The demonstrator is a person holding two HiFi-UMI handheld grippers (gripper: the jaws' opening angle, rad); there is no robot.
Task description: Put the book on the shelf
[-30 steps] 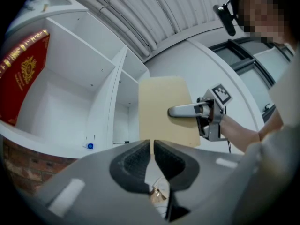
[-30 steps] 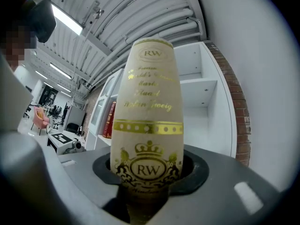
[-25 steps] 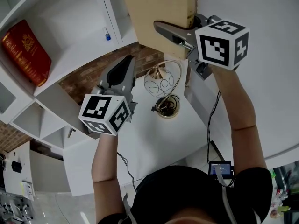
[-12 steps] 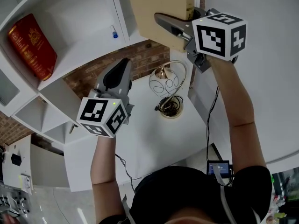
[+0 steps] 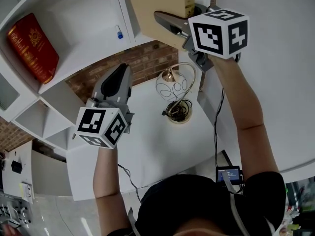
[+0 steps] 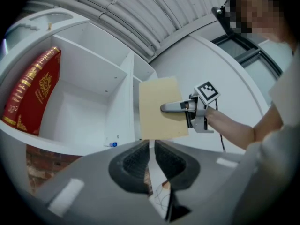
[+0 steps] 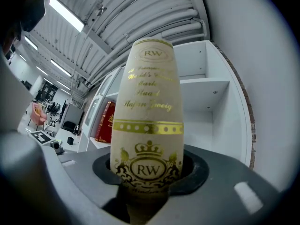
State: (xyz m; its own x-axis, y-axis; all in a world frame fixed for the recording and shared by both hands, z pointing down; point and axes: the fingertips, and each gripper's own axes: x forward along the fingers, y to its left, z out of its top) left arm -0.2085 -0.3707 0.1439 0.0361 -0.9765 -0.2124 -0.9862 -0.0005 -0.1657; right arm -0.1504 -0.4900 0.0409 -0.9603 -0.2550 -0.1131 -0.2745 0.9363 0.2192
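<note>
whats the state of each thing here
tan book: gripped, held up, not yet on the shelf
red book: leaning in a shelf compartment
right gripper: shut on tan book
left gripper: shut, empty
lamp: standing upright

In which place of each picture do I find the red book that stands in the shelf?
Head view: the red book is at the upper left, leaning in a compartment of the white shelf.
Left gripper view: it is at the far left, in that compartment.
Right gripper view: it is left of centre.
Shared landmark: the tan book.
</note>
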